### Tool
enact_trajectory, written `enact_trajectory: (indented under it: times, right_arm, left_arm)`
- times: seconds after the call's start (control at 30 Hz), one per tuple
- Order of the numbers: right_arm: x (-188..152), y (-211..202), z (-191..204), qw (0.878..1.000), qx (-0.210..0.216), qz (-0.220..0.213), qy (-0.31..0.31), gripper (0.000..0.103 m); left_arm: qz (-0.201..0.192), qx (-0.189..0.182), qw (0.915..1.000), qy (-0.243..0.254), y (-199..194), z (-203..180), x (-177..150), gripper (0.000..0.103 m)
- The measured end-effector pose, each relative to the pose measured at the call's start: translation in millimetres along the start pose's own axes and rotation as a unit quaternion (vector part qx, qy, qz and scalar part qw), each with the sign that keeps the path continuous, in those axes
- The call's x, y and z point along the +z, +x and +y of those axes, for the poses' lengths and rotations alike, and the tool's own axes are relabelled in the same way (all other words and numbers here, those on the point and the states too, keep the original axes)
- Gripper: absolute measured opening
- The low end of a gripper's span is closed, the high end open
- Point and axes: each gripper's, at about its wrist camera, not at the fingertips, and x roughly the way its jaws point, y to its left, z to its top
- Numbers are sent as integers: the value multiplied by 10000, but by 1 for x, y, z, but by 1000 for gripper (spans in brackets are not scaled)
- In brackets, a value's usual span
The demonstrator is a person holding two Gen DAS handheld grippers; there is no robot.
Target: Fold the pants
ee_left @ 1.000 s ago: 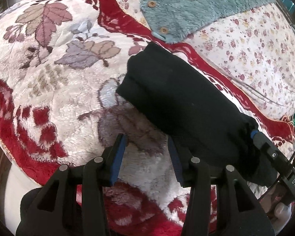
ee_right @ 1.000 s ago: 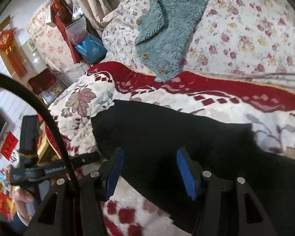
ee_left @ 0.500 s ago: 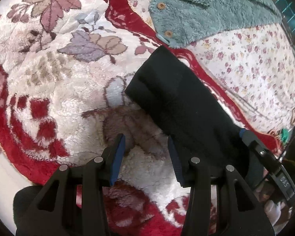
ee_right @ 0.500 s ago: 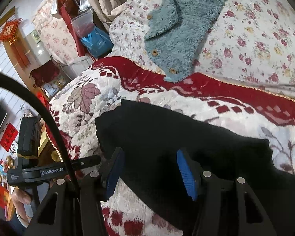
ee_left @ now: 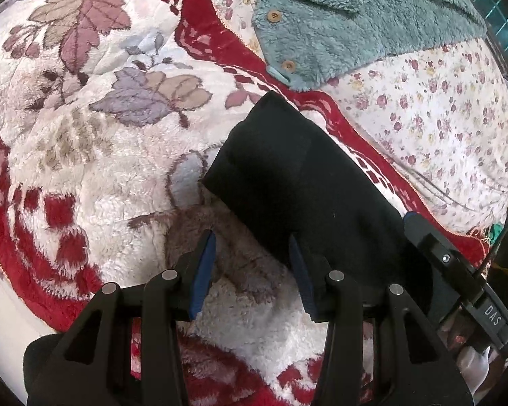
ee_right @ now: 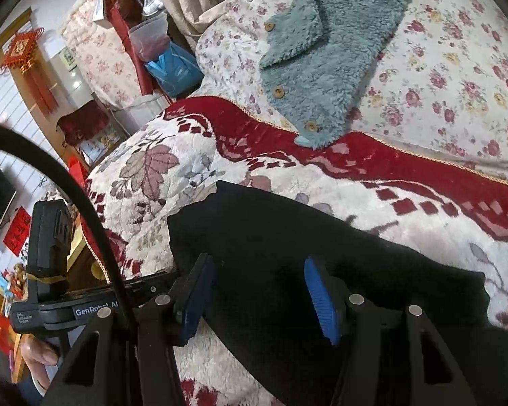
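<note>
The black pants (ee_left: 308,186) lie folded into a long band on the red and white fleece blanket (ee_left: 101,155); they also show in the right wrist view (ee_right: 288,243). My left gripper (ee_left: 252,267) is open and empty, just off the band's near left edge, its right finger against the cloth. My right gripper (ee_right: 259,294) is open over the pants, with nothing between its jaws. The right gripper's body (ee_left: 457,267) shows at the pants' right end in the left wrist view. The left gripper's body (ee_right: 50,291) shows at lower left in the right wrist view.
A teal fleece jacket (ee_left: 348,23) with wooden buttons lies on the floral sheet (ee_left: 440,108) beyond the pants. The bed's edge (ee_left: 3,304) drops off at lower left. Bags, boxes and furniture (ee_right: 152,50) stand beside the bed at far left.
Both grippers have stayed open. The views have shifted slightly, so the pants sit a little further from the left gripper and lower in the right wrist view.
</note>
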Motion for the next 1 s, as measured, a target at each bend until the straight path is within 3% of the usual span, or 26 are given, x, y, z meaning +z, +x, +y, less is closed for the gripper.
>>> enact_trajectory:
  times: [0.4, 0.47, 0.67, 1.0]
  right_arm:
    - [19, 21, 12, 9984, 28, 14, -557, 55]
    - [23, 30, 14, 9974, 26, 144, -710, 62]
    - [45, 56, 19, 9936, 25, 434, -1044, 63]
    - [90, 99, 21, 9860, 242, 961, -1344, 63]
  left_arm:
    - [39, -234, 9997, -112, 6, 8, 4, 50]
    - [58, -309, 9994, -166, 7, 9, 6, 50]
    - [26, -562, 9979, -308, 9, 8, 10, 50]
    - [-242, -1328, 9890, -609, 1, 18, 12, 50]
